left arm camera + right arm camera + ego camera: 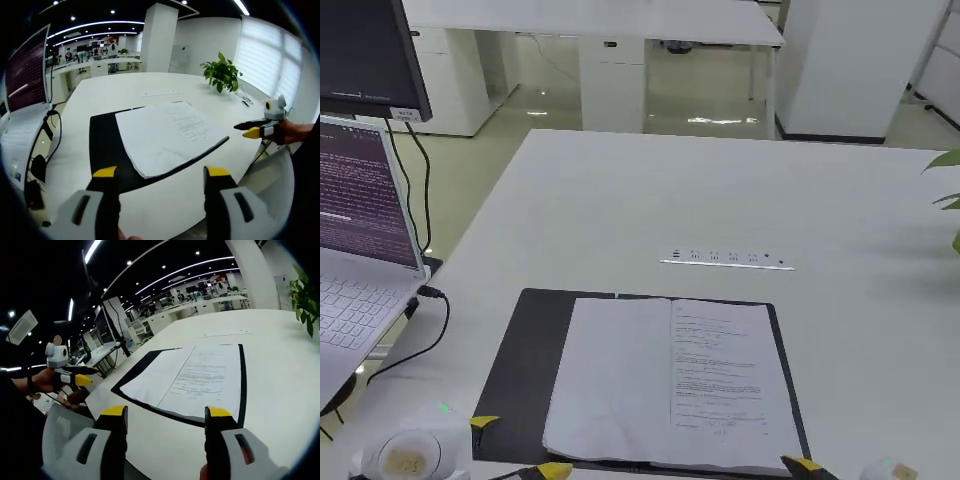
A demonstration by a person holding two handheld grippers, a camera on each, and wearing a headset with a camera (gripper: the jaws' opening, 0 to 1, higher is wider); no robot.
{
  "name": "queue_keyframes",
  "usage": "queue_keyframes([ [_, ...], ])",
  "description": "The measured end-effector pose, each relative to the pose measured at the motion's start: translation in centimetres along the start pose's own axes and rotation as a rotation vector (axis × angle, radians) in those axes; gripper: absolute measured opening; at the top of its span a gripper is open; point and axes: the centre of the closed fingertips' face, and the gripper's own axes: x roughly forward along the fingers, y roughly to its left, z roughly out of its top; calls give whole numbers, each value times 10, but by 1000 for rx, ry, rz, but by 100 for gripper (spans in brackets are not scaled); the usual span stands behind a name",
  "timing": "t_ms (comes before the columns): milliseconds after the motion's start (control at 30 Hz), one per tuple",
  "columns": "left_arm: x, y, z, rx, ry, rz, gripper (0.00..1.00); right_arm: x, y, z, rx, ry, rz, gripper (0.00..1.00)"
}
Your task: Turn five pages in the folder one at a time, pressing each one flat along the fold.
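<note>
Folder [525, 360] lies open on worktop [620, 200], just ahead of both tongs and between them; fold [671, 360] runs straight away from the person. Blank page [615, 370] left of fold, printed page [720, 370] right of it, both lying flat. Left tongs [161, 172] wide, empty, off the folder's near left corner; right tongs [166, 411] wide, empty, off its near right corner. Printed page's free edge faces right, so right tongs look nearer for the lift, left for pressing the fold
</note>
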Motion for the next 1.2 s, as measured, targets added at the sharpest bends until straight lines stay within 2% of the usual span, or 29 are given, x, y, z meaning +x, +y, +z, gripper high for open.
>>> queue_keyframes([
  [200, -8, 4, 0, -17, -15, 24, 68, -7, -2, 4, -6, -2, 4, 60],
  [300, -11, 4, -5, -21, -10, 34, 68, -11, -3, 5, 6, -7, 5, 61],
  [467, -14, 2, -13, -35, 1, 38, 68, -14, -9, 0, 17, 6, 7, 61],
  [600, -13, -2, -14, -34, 12, 39, 68, -15, -10, -4, 23, 24, 13, 63],
  [733, -7, -9, -12, -16, 25, 28, 68, -16, -8, -5, 21, 34, 26, 63],
  [833, -2, -13, -16, 12, 51, 16, 67, -17, -7, -8, 32, 42, 50, 62],
  [933, 1, -15, -19, 25, 68, 4, 67, -18, -9, -12, 32, 57, 44, 65],
  [1100, 8, -17, -11, 26, 62, -11, 67, -24, -13, -16, 43, 60, 42, 67],
  [1200, 19, -24, -5, 44, 65, -35, 67, -27, -14, -20, 60, 71, 42, 66],
])
